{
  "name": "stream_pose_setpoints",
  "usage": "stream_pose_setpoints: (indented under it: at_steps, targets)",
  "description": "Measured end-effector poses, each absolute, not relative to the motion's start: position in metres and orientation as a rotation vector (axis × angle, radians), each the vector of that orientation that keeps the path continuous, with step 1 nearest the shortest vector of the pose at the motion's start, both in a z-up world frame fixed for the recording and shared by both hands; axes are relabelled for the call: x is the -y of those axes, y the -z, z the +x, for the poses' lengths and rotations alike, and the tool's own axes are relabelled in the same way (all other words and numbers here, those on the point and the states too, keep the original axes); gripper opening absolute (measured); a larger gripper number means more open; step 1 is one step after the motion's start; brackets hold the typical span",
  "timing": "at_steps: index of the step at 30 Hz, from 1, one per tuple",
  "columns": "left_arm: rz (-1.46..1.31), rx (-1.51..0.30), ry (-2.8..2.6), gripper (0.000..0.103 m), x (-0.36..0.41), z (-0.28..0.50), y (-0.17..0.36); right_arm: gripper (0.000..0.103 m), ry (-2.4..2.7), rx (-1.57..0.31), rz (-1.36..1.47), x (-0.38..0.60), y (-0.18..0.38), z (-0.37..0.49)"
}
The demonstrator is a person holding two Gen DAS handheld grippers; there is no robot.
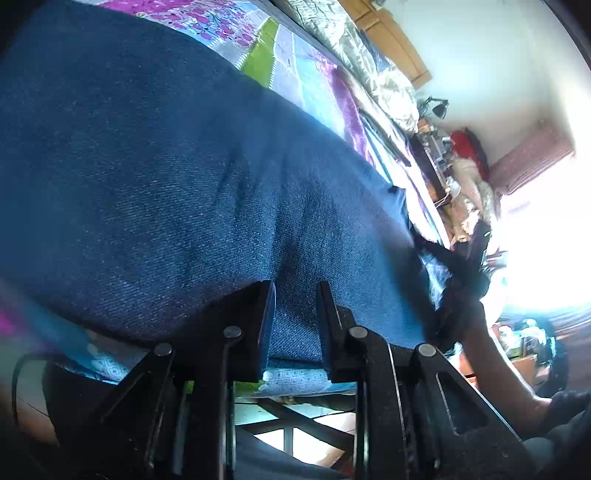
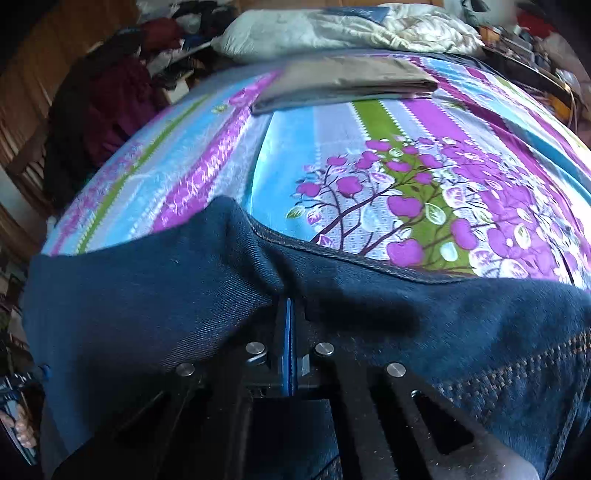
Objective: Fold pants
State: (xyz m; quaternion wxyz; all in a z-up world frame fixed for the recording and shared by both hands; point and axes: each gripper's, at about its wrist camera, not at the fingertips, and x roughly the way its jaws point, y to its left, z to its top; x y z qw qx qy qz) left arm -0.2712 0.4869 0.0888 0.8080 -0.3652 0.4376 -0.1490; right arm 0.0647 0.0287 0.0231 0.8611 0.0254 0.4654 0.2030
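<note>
One pants (image 1: 166, 184), two grippers (image 1: 295, 295)

Bedsheet (image 2: 332, 140): striped blue/purple/green/lilac w/ purple fruit-tree print (image 2: 424, 192), covers most of the bed. Folded grey-brown cloth (image 2: 343, 83) lies flat on sheet nr far end. Behind it, crumpled pale quilt (image 2: 332, 29) bunched along far edge. Dark maroon clothes heap (image 2: 114, 96) off bed's left side, beside wooden panelling (image 2: 33, 70). Left-wrist view: red item (image 1: 463, 142) amid clutter past the bed, wooden furniture (image 1: 391, 37) against white wall, reddish curtain (image 1: 532, 158) by a blown-out bright window (image 1: 546, 236). Tiled floor (image 1: 295, 424) visible below bed edge.
</note>
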Motion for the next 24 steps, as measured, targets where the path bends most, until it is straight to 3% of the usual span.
stream_pose_setpoints:
  at_steps: [1,2,4,6,12,14,18,21,24]
  targets:
    - [-0.757,-0.919,0.306,0.024,-0.491,-0.276,-0.094,0.014,-0.435,-0.937,0.056,-0.03,-0.036,0.054]
    - [-0.734,-0.891,0.293,0.025,-0.494,-0.281,-0.1,0.014,-0.456,-0.898,0.04,-0.034,-0.046,0.038]
    - [-0.749,-0.807,0.241,0.042,-0.515,-0.299,-0.108,0.02,-0.526,-0.838,0.002,-0.052,-0.065,0.013]
    - [-0.829,-0.7,0.143,0.046,-0.55,-0.325,-0.11,0.026,-0.624,-0.816,-0.04,-0.079,-0.079,-0.011]
    - [-1.092,-0.515,-0.216,0.048,-0.661,-0.396,-0.072,0.035,-1.048,-0.812,-0.37,-0.256,-0.095,-0.043]
    - [-1.133,-0.469,-0.269,0.048,-0.687,-0.406,-0.063,0.048,-1.175,-0.831,-0.471,-0.329,-0.095,-0.041]
    - [-1.177,-0.382,-0.313,0.051,-0.724,-0.406,-0.053,0.062,-1.35,-0.947,-0.581,-0.474,-0.086,-0.028]
    - [-1.176,-0.358,-0.342,0.057,-0.737,-0.397,-0.048,0.063,-1.416,-0.975,-0.584,-0.56,-0.079,-0.018]
    - [-1.172,-0.352,-0.354,0.057,-0.746,-0.383,-0.042,0.072,-1.468,-1.03,-0.627,-0.632,-0.06,-0.016]
